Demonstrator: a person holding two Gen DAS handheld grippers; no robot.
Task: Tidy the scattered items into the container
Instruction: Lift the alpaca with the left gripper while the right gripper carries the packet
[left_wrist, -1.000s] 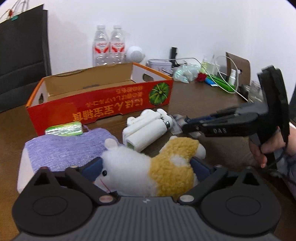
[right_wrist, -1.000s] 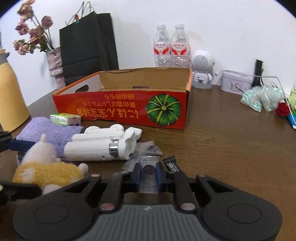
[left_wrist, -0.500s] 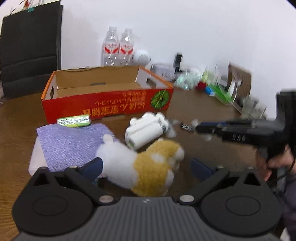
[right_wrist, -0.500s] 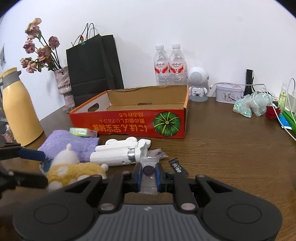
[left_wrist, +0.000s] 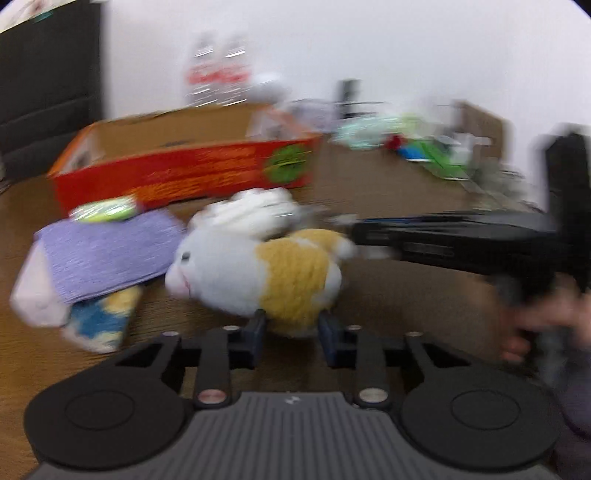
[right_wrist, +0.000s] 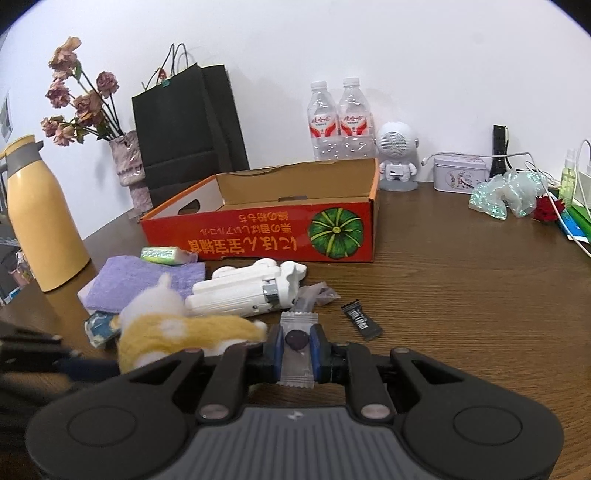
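While pinched, plush toy (left_wrist: 258, 273) lies crosswise, nose leftward.

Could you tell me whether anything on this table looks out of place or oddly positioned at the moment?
Yes: the red cardboard box with a pumpkin picture stands upside down, judging by its inverted print. Its visible inside looks empty, while the white folded gadget, black sachet and purple cloth lie scattered before it.
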